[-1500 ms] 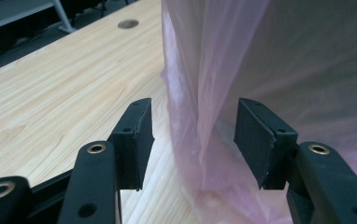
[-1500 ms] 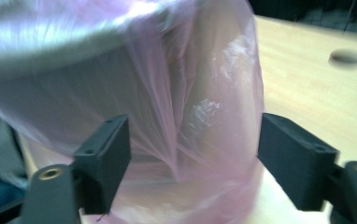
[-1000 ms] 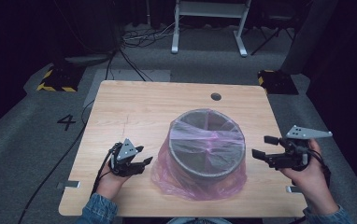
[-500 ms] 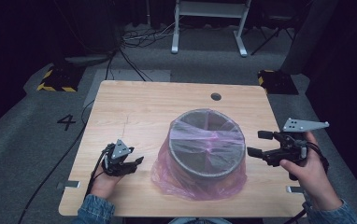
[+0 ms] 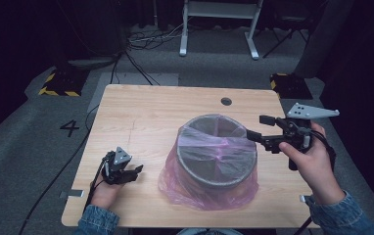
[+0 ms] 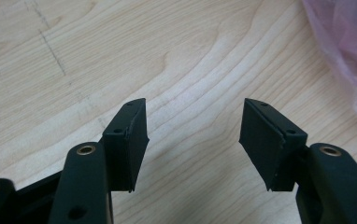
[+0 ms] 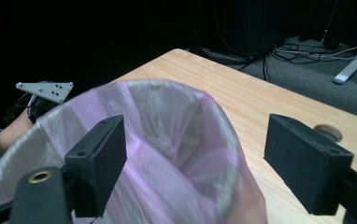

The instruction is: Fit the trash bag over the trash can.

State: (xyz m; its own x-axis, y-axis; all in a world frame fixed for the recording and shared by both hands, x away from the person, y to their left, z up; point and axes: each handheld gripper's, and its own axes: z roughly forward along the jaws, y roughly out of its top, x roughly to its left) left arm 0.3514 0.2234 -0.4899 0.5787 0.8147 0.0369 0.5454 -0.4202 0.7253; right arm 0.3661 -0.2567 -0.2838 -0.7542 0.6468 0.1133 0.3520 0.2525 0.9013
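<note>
— What has shifted?
— The right gripper (image 5: pixel 264 131) has risen toward the bin's (image 5: pixel 217 151) rim at frame centre-right; its jaws have just been narrowing, nothing between them.
— And the left gripper (image 5: pixel 133 171)?
— Lower left (over bare table (image 5: pixel 151 112)), jaws just widened, empty; pink bag (image 5: pixel 204 188) lines the bin.

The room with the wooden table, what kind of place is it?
Probably a lab or recording studio: dark curtains all around, loose cables on the grey carpet floor, and yellow-and-black hazard tape on a floor box.

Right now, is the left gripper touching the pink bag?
Apart. The left gripper view shows the left gripper open over bare table, the pink bag off to one side.
</note>
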